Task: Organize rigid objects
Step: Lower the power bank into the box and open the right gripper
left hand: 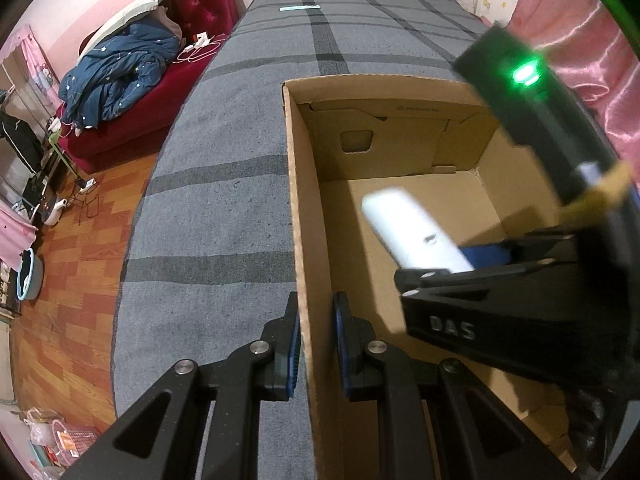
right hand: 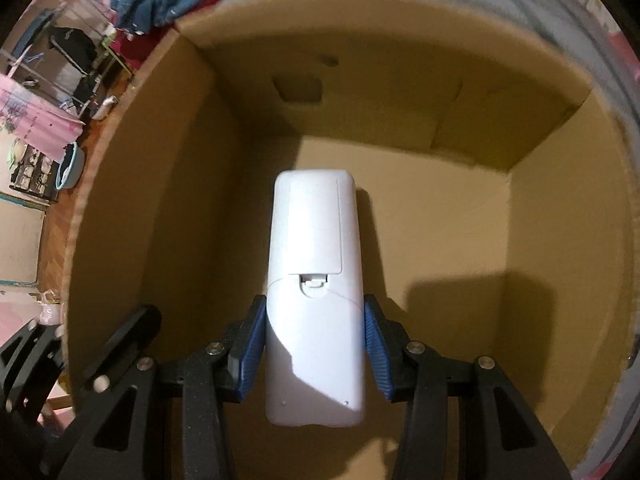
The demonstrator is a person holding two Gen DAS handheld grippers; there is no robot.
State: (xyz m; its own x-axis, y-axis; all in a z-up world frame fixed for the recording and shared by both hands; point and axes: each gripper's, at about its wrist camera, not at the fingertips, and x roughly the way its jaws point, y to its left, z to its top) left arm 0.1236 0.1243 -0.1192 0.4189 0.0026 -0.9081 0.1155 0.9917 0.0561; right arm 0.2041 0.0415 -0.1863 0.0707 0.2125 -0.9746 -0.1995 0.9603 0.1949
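Observation:
An open cardboard box [left hand: 298,200] stands on a grey striped bed. My left gripper [left hand: 316,344] straddles the box's left wall, one pad on each side, shut on it. My right gripper [right hand: 316,344] is inside the box [right hand: 560,208], shut on a white remote control [right hand: 314,280] held back side up, battery cover showing, above the box floor. From the left wrist view the remote [left hand: 412,232] sticks out of the right gripper [left hand: 480,256] over the box floor, blurred.
The grey bed cover [left hand: 224,200] stretches left of and beyond the box. A small teal item [left hand: 300,8] lies at the bed's far end. A red sofa with a blue quilt [left hand: 116,76] stands left, over a wooden floor [left hand: 68,280]. Pink curtain [left hand: 592,56] at right.

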